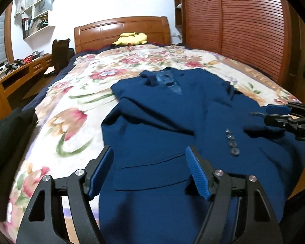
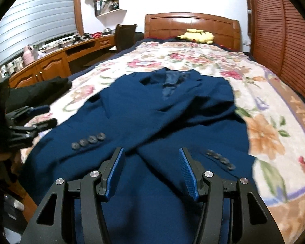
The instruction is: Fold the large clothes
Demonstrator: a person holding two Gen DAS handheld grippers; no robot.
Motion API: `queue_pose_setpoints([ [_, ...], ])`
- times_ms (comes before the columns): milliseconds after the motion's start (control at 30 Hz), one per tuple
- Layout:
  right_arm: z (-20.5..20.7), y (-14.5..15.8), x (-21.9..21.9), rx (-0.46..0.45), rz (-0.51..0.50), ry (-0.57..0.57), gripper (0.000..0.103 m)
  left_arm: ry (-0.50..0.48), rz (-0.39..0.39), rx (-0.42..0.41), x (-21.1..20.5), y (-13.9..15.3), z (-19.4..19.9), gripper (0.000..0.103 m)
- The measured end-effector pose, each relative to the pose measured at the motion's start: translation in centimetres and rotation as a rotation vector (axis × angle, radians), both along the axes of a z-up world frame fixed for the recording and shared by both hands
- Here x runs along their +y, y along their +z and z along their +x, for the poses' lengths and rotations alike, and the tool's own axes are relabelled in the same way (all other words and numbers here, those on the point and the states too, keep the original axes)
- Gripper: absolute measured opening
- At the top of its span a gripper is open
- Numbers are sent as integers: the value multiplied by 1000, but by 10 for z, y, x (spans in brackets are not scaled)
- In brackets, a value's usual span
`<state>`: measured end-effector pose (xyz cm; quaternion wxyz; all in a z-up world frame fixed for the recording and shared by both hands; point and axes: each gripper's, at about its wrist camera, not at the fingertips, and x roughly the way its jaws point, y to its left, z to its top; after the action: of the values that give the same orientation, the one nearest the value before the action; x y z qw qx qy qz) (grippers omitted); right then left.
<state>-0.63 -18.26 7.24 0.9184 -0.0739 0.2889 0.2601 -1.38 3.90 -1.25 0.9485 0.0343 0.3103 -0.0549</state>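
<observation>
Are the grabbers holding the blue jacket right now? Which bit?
No, nothing is held. The left gripper and right gripper are both open above the jacket.

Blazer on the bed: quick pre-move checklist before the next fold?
1. Left claw open and holding nothing: ok.
2. Right claw open and holding nothing: ok.
3. Blazer lying front up on the bedspread, collar toward the headboard: ok.
4. Both sleeves folded in and crossing over the front, cuff buttons showing: ok.
5. Cloth flat: not ok, creases run across the chest and sleeves.
6. Hem on the bed: cannot tell, the claws hide it.
</observation>
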Motion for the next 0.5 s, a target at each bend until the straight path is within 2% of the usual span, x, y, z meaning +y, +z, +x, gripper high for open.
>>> queue_pose_setpoints([
  [167, 12, -12, 32, 57, 19, 49, 57, 17, -1, 12, 9, -8, -5, 74],
  [267, 25, -26, 45, 157, 50, 59, 57, 22, -8, 19, 15, -10, -8, 74],
  [333, 30, -34, 51, 187, 47, 53, 55, 22, -21, 21, 17, -11, -9, 74],
  [400, 33, -40, 55, 190, 18, 45, 49, 20, -28, 22, 17, -11, -9, 74],
  [467, 38, -45, 57, 210, 25, 50, 38, 16, -28, 19, 16, -11, -11, 74],
  [500, 40, -45, 59, 213, 30, 57, 28, 12, -26, 17, 15, -10, -11, 74],
])
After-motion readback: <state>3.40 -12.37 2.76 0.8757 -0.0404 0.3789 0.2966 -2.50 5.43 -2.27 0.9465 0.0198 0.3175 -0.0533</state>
